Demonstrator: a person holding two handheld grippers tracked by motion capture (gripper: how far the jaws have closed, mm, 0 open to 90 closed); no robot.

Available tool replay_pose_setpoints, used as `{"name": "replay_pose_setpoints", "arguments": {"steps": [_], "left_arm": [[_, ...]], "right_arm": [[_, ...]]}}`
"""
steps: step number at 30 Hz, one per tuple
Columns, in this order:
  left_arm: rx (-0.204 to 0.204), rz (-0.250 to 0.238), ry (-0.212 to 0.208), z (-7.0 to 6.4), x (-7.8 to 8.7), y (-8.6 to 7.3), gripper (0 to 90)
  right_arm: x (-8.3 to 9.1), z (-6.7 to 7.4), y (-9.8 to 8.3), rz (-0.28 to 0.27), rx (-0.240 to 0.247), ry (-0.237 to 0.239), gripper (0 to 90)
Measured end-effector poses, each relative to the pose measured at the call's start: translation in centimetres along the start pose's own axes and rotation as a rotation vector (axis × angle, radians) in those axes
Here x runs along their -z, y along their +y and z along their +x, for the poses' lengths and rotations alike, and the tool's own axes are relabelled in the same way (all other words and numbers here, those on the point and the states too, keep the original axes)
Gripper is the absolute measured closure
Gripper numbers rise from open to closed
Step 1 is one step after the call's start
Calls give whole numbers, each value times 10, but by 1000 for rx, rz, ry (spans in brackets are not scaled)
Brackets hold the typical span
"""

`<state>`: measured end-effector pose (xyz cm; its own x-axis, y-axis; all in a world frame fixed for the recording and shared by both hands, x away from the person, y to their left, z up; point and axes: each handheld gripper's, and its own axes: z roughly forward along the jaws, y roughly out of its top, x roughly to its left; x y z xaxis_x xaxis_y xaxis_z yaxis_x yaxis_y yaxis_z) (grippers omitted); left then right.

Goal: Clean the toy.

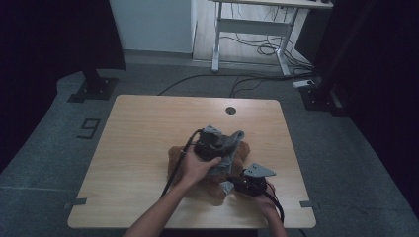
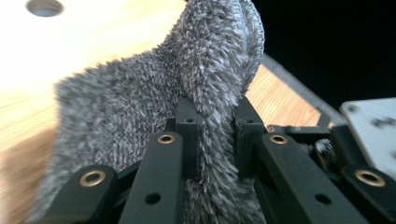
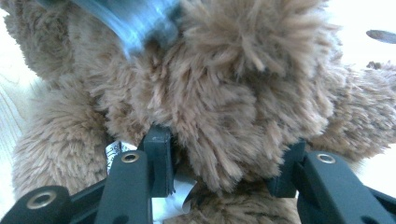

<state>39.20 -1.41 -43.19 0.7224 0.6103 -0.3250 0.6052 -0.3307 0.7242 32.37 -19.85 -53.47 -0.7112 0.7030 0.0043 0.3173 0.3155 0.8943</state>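
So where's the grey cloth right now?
In the high view the grey cloth is lifted over the brown teddy at the table's near middle, pinched in the left gripper; the right gripper grips the teddy beside it.

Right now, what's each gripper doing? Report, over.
Left gripper shut on grey cloth. Right gripper shut on teddy. Nothing in the way.

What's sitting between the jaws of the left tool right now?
A fold of fuzzy grey knitted cloth is pinched between the left tool's jaws, as the left gripper view shows; the cloth drapes toward the light wooden table.
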Motion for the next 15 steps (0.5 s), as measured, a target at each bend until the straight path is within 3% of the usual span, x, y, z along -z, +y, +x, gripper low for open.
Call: {"name": "replay_pose_setpoints", "arguments": {"steps": [2,4,8,15], "left_arm": [[5,27,17,-1,-16,-3,761],[-33,37,53,-3,-22,-8,765],[-75,41,96,-4,-14,-12,773],[-90,39,180,9,10,-20,772]], "right_arm": [[0,0,0,1,0,-1,530],[-1,0,-1,13,4,-5,529],[-2,1,-2,14,8,-2,529],[-2,2,-2,11,-1,-6,528]]}}
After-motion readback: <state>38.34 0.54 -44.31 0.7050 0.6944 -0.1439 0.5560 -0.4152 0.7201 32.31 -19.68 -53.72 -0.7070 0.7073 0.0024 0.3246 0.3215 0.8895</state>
